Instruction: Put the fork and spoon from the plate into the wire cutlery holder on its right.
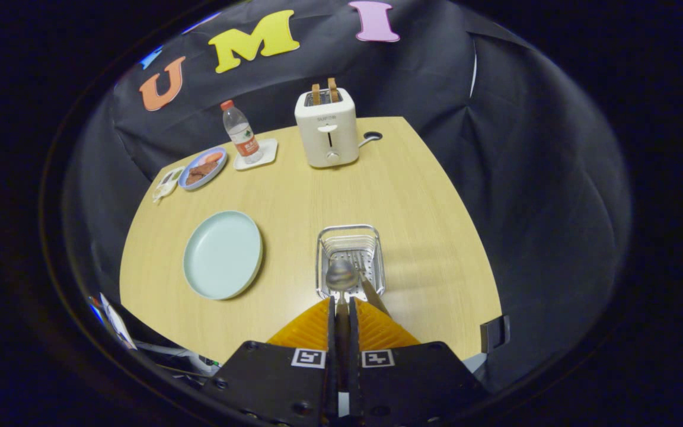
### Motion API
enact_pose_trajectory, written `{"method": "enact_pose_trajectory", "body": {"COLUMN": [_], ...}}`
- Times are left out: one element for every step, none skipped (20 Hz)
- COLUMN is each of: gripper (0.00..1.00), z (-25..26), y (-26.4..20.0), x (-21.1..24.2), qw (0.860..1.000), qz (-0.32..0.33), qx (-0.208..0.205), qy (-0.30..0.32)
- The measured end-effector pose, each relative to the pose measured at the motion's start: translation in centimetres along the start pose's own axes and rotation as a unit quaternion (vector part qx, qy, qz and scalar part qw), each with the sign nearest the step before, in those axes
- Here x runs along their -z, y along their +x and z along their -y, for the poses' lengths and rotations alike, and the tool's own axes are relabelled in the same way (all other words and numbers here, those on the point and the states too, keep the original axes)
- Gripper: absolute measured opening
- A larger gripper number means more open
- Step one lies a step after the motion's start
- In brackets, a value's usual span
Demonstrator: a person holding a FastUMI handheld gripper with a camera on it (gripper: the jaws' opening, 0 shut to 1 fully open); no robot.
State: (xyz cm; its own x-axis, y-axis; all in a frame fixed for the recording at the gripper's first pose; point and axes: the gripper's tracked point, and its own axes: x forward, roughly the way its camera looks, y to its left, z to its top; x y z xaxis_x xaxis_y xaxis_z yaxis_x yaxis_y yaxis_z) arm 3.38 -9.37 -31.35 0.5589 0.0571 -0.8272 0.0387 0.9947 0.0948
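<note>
Over the table [412,196], the gripper [342,303] clamps the spoon [341,276] (bowl pointing ahead).

The round plate [223,255] is pale blue-green. The wire cutlery holder [350,261] and the spoon [341,274] are shiny silver. The wooden table [424,225] is light tan.

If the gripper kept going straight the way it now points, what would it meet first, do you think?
Most likely the wire cutlery holder, which sits just ahead of the gripper. Its jaws are closed on the spoon, whose bowl hangs over the holder beside the fork. Depth is unclear.
</note>
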Motion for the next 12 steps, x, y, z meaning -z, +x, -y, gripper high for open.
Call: {"method": "enact_pose_trajectory", "body": {"gripper": [0.07, 0.07, 0.07, 0.06, 0.06, 0.13, 0.15, 0.17, 0.22, 0.27, 0.27, 0.28], "z": [-0.3, -0.2, -0.3, -0.6, -1.1, -1.2, -1.2, -1.8, -2.3, -2.4, -2.9, -3.9], "y": [-0.1, -0.2, -0.3, -0.5, -0.9, -0.9, -1.3, -1.7, -2.0, -2.4, -2.9, -3.4], "x": [-0.6, -1.1, -1.8, -2.3, -2.6, -2.9, -3.1, -3.6, -3.9, -4.3, -4.8, -5.5], "qw": [1.000, 1.000, 1.000, 0.999, 0.999, 0.998, 0.998, 0.998, 0.997, 0.996, 0.996, 0.995], "qz": [0.009, 0.017, 0.029, 0.038, 0.043, 0.049, 0.056, 0.064, 0.071, 0.080, 0.088, 0.098], "qx": [-0.003, 0.000, 0.002, 0.000, -0.005, -0.004, -0.001, -0.008, -0.007, -0.003, -0.008, -0.016], "qy": [-0.002, -0.006, -0.010, -0.014, -0.019, -0.025, -0.028, -0.028, -0.029, -0.030, -0.027, -0.022]}}
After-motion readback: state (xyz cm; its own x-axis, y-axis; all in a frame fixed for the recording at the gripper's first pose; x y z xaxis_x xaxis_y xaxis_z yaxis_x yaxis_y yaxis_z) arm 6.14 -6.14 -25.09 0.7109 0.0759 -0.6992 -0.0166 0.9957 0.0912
